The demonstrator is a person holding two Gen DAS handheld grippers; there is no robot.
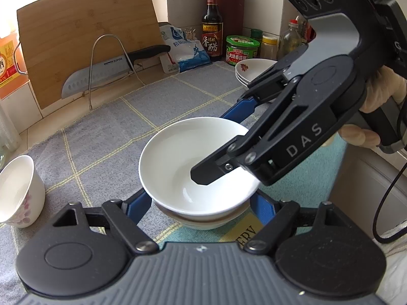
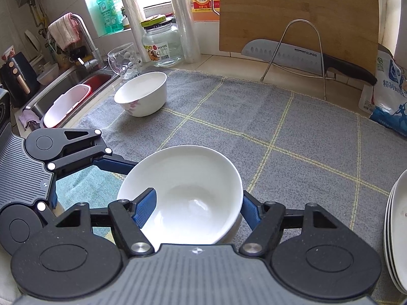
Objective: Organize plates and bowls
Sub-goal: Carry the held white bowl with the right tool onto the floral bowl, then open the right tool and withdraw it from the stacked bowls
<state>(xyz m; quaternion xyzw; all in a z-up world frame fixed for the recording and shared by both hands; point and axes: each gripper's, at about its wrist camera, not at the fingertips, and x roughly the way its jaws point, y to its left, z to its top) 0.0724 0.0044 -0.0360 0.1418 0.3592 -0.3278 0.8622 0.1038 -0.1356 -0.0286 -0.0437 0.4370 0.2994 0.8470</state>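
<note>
A plain white bowl point(image 1: 188, 157) sits nested on a second bowl point(image 1: 203, 222) on the grey checked mat. My right gripper point(image 2: 195, 203) is open wide, with one finger inside the top bowl and the other outside its rim; it also shows in the left wrist view point(image 1: 218, 145). My left gripper point(image 1: 201, 203) is open, its blue fingers on either side of the lower bowl, and it shows in the right wrist view point(image 2: 84, 162). A floral bowl point(image 2: 142, 94) stands apart at the mat's edge point(image 1: 15, 193). Stacked plates point(image 1: 251, 70) rest at the far side point(image 2: 396, 233).
A knife point(image 1: 106, 73) in a wire rack leans on a cutting board point(image 1: 84, 50). Sauce bottle point(image 1: 212, 25), green-lidded jar point(image 1: 241, 50) and salt bag point(image 1: 185, 48) line the back. A sink point(image 2: 71, 91), glass mug point(image 2: 124, 61) and glass jar point(image 2: 162, 43) lie beyond the floral bowl.
</note>
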